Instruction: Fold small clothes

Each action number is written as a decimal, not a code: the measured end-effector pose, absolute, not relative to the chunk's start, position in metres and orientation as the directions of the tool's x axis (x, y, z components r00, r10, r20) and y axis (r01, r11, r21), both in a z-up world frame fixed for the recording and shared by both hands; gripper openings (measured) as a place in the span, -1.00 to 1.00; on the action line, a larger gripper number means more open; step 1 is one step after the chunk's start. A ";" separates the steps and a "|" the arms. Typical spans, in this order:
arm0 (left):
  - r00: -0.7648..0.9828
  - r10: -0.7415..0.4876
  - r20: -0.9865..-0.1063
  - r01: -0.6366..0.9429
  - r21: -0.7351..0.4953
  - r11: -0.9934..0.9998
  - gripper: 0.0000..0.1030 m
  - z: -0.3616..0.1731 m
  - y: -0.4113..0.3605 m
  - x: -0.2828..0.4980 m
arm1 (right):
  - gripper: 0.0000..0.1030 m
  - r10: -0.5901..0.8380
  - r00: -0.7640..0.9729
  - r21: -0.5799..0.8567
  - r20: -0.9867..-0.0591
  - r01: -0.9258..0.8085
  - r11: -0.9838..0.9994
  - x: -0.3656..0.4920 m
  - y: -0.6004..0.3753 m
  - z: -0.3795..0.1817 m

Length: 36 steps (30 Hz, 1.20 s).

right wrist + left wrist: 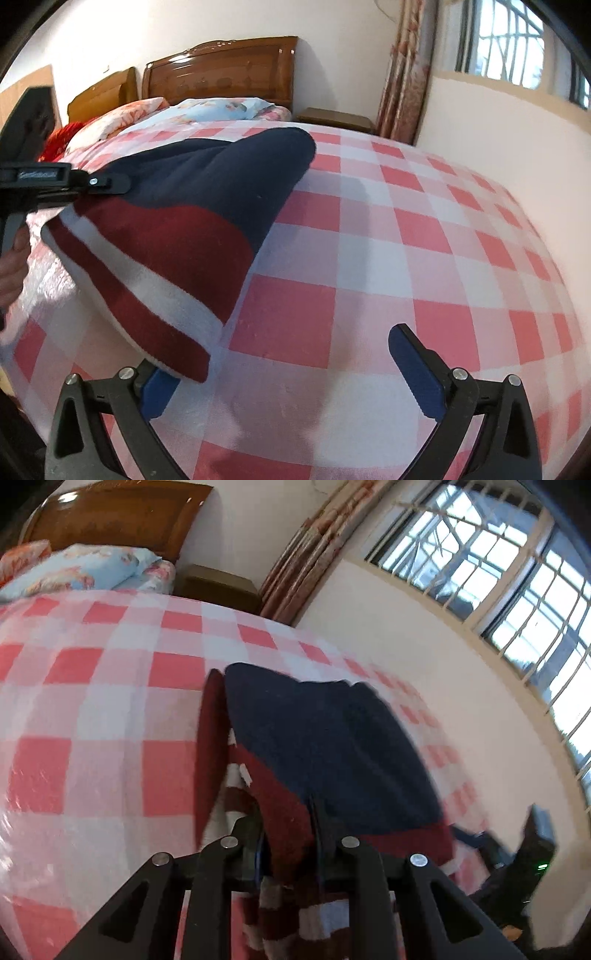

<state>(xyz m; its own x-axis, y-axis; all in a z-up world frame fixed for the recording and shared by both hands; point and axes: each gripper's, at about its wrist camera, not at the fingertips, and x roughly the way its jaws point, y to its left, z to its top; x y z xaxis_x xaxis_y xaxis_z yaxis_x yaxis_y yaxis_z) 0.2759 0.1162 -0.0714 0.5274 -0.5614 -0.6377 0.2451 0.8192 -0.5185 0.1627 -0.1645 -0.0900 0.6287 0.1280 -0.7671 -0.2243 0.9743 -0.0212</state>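
1. The striped sweater [173, 236], navy, maroon and white, lies partly doubled on the bed [406, 236], one edge lifted off the checked cover.
2. The left gripper [288, 834] is nearly closed, pinching a bunch of that sweater.
3. The right gripper [284, 373] stands wide open and holds nothing; its left finger sits just beside the sweater's lower corner.
4. Judgement: one fold looks under way; laying it flat and any further folds remain.

The left gripper [288, 834] is clamping cloth between nearly closed jaws, pointing downward — the right gripper [284, 373] is hovering, jaws spread wide.
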 end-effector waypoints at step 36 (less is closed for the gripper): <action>0.763 -0.344 -0.547 0.174 -0.339 0.925 -0.28 -0.004 0.115 0.206 | 1.00 0.435 0.710 0.164 -0.554 -0.419 0.893 0.129 -0.195 -0.031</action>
<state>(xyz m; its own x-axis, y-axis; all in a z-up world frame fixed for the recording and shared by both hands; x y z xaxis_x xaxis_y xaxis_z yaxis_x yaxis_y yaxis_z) 0.2058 0.1151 -0.0038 0.7630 -0.3441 -0.5471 0.1740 0.9246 -0.3388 0.1292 -0.1954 -0.0306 0.7100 0.4347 -0.5540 -0.4189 0.8931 0.1639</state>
